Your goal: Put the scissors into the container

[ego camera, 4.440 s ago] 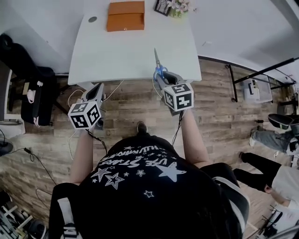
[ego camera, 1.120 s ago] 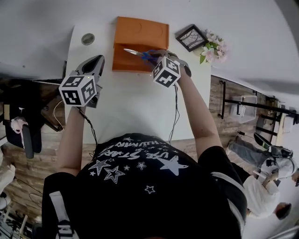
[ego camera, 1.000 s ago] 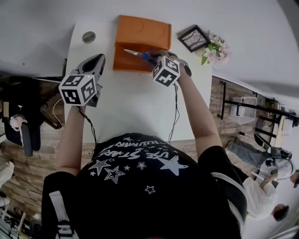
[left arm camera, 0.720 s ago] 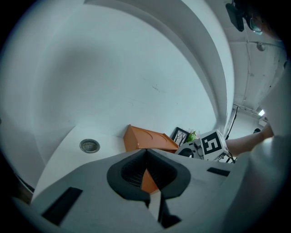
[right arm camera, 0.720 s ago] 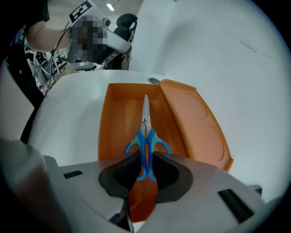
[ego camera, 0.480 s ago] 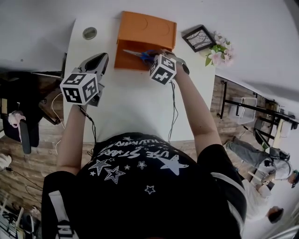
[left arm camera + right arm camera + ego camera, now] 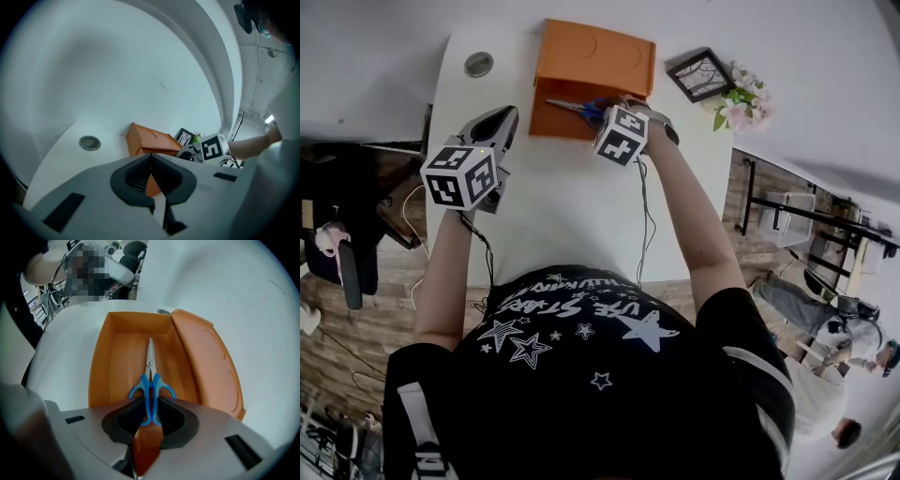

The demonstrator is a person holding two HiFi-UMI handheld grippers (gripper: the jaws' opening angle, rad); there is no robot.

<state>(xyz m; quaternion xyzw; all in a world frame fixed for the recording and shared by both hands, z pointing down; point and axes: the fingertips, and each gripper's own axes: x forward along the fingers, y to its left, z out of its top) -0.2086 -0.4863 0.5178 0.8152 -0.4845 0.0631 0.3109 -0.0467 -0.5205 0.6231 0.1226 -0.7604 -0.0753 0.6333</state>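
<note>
White surface (image 7: 572, 216) under everything, mostly bare. At its far edge, orange container (image 7: 553, 127), open, with lid (image 7: 206, 362) thrown back to one side. At the container's near wall, the right gripper (image 7: 150, 409), jaws clamped on the blue handles of the scissors (image 7: 151, 376); blades closed, pointing along the tray's length, over its floor. Off to the left and clear of the container, the left gripper (image 7: 151, 161), idle, jaws pressed together on nothing. Smaller yet: picture frame (image 7: 701, 75), flowers (image 7: 741, 103), round grommet (image 7: 478, 64) set in the surface.

Judged well advanced: scissors in the grip and lined up inside the container's outline. Left to do, by the look of it: lower, release, pull clear. Not yet let go.

Only in the right gripper view: the bare tray interior, the pinch on the handles, the blades centred between the walls. Not settled even there: tips touching the floor or hanging above it. Only in the head view: both grippers at once, well apart. Only in the left gripper view: those closed, empty jaws.
</note>
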